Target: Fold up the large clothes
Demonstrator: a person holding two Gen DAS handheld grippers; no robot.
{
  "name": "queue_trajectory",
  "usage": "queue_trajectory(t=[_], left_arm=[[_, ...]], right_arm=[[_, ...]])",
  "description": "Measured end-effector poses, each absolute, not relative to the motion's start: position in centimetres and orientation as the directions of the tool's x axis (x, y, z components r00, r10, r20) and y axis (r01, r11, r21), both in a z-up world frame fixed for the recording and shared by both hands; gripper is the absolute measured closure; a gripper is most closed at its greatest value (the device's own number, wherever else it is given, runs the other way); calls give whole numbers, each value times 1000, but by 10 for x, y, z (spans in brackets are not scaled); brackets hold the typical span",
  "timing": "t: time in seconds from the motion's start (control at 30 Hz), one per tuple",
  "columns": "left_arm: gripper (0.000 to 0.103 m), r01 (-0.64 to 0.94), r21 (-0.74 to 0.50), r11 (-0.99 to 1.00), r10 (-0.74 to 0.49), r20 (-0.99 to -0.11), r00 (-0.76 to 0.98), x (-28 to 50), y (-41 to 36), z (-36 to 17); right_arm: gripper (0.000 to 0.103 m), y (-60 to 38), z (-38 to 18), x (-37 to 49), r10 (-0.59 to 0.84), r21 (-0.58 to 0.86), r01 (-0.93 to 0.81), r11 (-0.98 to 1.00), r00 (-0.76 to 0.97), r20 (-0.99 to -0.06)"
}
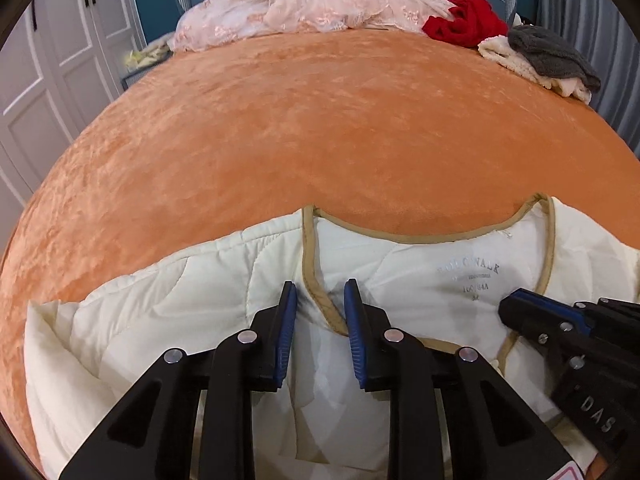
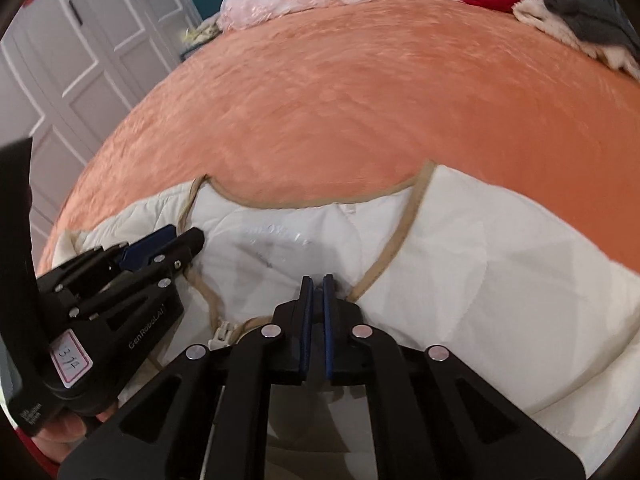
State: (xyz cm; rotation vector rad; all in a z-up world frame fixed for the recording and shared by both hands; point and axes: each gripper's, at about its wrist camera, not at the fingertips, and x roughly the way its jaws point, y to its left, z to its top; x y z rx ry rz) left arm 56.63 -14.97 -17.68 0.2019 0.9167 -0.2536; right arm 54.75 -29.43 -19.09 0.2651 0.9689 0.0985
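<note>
I'm holding my left gripper spread over the cream jacket's tan trim, right gripper pressed together on seemingly nothing, so both could slip off that puffy edge.

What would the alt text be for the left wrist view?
The left gripper, jaws apart, straddles the tan-trimmed front edge of a cream quilted jacket on an orange bedspread. The right gripper enters from the right; clothes are heaped by the headboard.

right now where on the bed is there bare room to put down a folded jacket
The wide orange bedspread is bare between the white jacket near you and the pink lace pile at the headboard. It is crowded at the far right corner: red garment and grey one.
</note>
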Motion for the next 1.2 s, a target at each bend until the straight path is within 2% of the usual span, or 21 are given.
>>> queue_trajectory(t=[0.3,0.77,0.87,0.93,1.0,1.03,1.07,1.1,1.17,1.2], left_arm=[[80,295,79,952,-127,-777,617,564,-150,-182],[79,290,92,953,-118,-767,631,564,-152,-185],[78,285,95,954,-112,-768,630,564,-154,-184],[72,271,94,958,-102,-772,628,564,-153,-177],[69,198,79,977,-68,-762,644,559,-141,-160],[55,143,30,989,-73,-745,663,550,-127,-145],[45,110,-38,993,-102,-728,678,539,-112,-131],[34,94,-98,991,-136,-709,692,526,-97,-117],[30,117,-161,980,-196,-683,704,497,-69,-95],[29,133,-146,980,-197,-695,691,479,-55,-86]], right_arm=[[103,-291,-196,541,134,234,80,969,623,-770],[103,-296,-200,543,164,273,79,959,631,-758],[103,-300,-199,543,174,293,85,952,638,-750],[103,-301,-186,534,100,254,130,958,680,-726],[98,-307,-158,509,19,238,181,954,757,-653],[98,-311,-141,492,10,253,183,950,793,-610],[94,-318,-122,471,16,274,176,946,814,-580],[88,-322,-111,455,30,287,166,943,820,-572],[58,-334,-90,404,33,291,160,943,827,-561],[55,-340,-85,381,24,281,165,945,824,-566]])
